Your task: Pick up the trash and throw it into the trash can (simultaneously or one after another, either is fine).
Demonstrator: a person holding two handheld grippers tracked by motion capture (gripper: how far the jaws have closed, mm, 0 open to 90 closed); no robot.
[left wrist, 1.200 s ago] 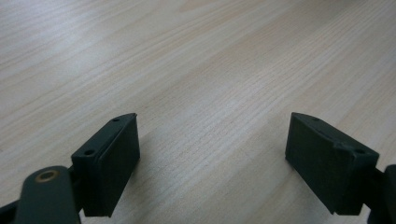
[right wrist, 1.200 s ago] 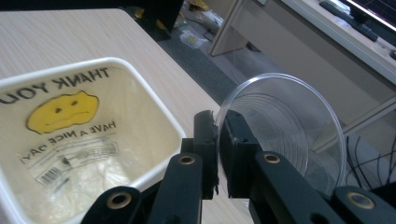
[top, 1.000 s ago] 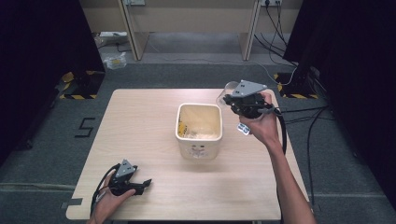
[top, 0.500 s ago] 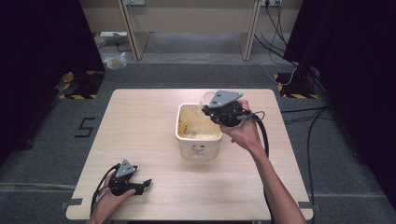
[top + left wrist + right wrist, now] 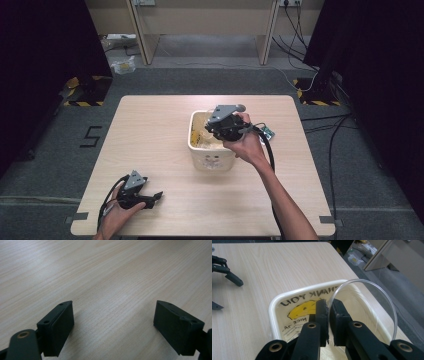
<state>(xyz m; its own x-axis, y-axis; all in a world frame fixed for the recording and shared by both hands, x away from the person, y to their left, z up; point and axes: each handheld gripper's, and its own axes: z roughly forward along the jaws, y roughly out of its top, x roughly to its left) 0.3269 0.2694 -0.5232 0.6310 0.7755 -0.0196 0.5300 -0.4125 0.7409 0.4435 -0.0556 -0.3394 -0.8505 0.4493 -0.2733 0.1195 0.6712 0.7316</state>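
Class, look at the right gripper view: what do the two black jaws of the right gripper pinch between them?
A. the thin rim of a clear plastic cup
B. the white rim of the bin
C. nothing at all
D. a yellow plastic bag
A: the right gripper has its jaws closed on the edge of the clear plastic cup, held over the white square bin lined with a printed bag.

A lab: taped floor markings (image 5: 91,136), trailing cables (image 5: 327,122), dark curtains (image 5: 45,50).
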